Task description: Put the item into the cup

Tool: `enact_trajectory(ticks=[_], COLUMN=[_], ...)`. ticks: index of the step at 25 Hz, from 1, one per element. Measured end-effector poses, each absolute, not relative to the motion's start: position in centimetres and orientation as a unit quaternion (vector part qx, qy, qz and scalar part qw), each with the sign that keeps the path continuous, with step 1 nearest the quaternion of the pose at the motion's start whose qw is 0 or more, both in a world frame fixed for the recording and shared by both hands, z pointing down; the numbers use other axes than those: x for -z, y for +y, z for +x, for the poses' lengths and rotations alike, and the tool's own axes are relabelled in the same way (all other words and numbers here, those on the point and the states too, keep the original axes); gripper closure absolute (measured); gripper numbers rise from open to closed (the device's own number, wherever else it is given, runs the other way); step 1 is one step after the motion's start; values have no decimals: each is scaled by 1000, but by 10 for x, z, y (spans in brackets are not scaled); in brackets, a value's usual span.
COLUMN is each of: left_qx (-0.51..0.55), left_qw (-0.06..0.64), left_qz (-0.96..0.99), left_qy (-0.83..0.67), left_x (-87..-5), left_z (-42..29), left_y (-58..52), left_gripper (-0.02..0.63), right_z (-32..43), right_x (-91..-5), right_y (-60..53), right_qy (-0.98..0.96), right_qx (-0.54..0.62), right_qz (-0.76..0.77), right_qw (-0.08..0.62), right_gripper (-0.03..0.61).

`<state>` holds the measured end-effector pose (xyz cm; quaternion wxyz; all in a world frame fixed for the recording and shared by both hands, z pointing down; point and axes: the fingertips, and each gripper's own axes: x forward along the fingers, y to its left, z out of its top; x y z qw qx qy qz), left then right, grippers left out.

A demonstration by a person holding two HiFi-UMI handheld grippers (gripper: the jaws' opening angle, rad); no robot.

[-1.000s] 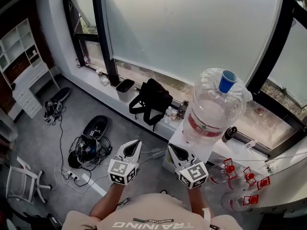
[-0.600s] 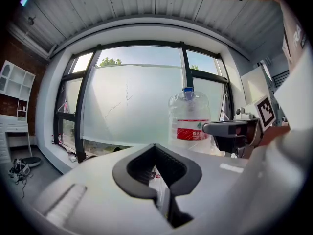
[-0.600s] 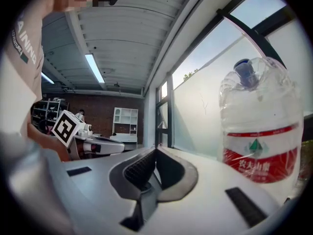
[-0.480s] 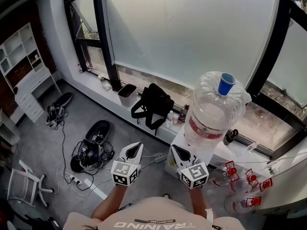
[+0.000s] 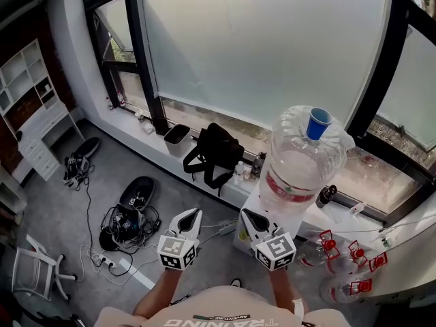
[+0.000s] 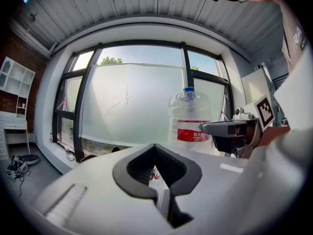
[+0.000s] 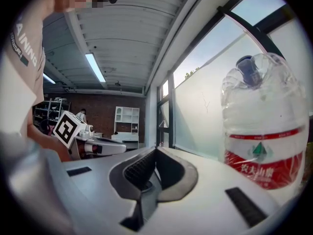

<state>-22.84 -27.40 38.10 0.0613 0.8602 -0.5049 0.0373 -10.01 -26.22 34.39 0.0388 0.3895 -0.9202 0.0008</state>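
Holds the left gripper (image 5: 193, 214) and the right gripper (image 5: 246, 215) side by side low in the centre of the head view, near each other but apart, tips pointing up the frame toward the window.

Left gripper view: jaws pressed together at the tips, nothing between them. Right gripper view: likewise closed tip to tip, pinching nothing.

Right of centre in the head view, a large clear water jug (image 5: 300, 162) with a red label, upright on a white counter (image 5: 337, 218), up and to the right of the right gripper. On the jug's neck, a blue cup-like piece (image 5: 318, 123); hard to tell whether cup or cap. Hard to tell which thing is the item to go in.

At the lower right, clear bottles with red handles (image 5: 330, 240) beside the counter. At the centre, a black bag (image 5: 214, 148) on the ledge under the frosted window. On the grey floor at the left, a tangle of cables (image 5: 126, 220); at the lower left edge, a white chair (image 5: 34, 274).
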Motion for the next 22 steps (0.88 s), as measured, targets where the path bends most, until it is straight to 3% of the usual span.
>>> enact_trajectory(ticks=[22], left_qx=[-38], left_qw=[75], left_qz=[850], left_qy=[-519], left_x=[-395], left_z=[-232], left_y=[-266], left_gripper=[606], right_z=[-81], right_x=[-367], right_y=[-266], right_qy=[-912], right_qx=[-14], right_qz=[406], right_qw=[49], right_gripper=[566])
